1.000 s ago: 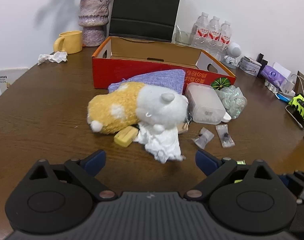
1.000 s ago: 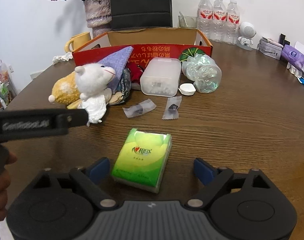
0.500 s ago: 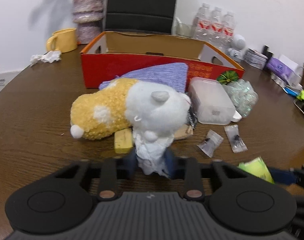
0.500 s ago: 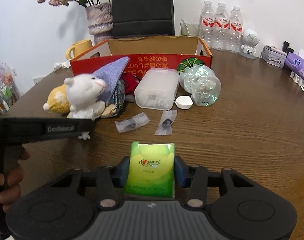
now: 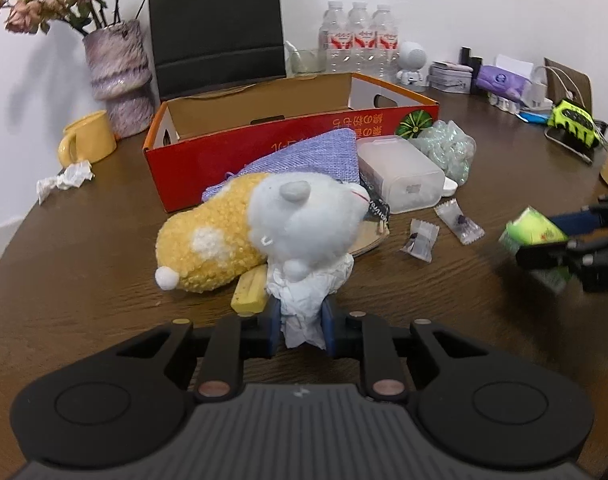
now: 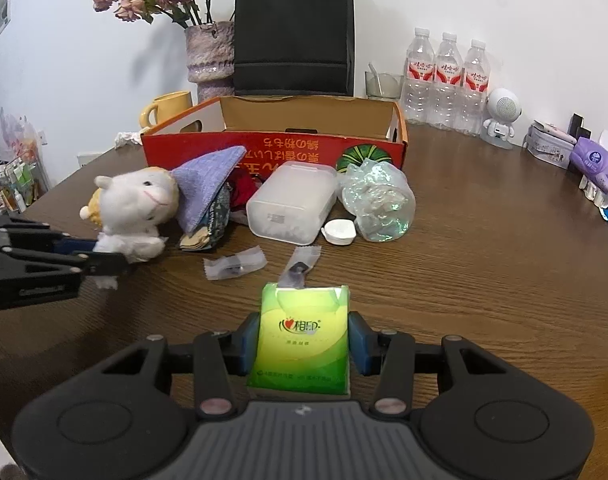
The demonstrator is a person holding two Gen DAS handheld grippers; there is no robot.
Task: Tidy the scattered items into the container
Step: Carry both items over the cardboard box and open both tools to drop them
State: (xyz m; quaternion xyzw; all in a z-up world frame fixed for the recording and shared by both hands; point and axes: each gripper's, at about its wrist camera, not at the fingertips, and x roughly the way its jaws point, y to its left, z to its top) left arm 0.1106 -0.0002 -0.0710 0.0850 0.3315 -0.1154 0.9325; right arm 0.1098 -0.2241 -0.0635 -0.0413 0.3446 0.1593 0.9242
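Note:
The red cardboard box (image 5: 264,148) (image 6: 272,148) stands open at the back of the brown table. My left gripper (image 5: 302,326) is shut on a crumpled white tissue (image 5: 307,300), just in front of a yellow-and-white plush toy (image 5: 264,232). My right gripper (image 6: 304,340) is shut on a green tissue pack (image 6: 302,340) and holds it above the table. A purple cloth pouch (image 6: 208,184), a clear plastic box (image 6: 292,204), a crumpled clear bag (image 6: 379,200), a white cap (image 6: 339,231) and two small wrapped packets (image 6: 234,266) lie before the red box.
A yellow eraser-like block (image 5: 250,292) lies by the plush. A yellow mug (image 5: 86,142), a vase (image 5: 120,80), a black paper bag (image 6: 292,36), water bottles (image 6: 443,80) and a small robot figure (image 6: 501,118) stand behind. More clutter lines the right edge.
Both grippers, open one second ago, have closed: the left on the white tissue, the right on the green tissue pack. Both have since lifted slightly with their loads.

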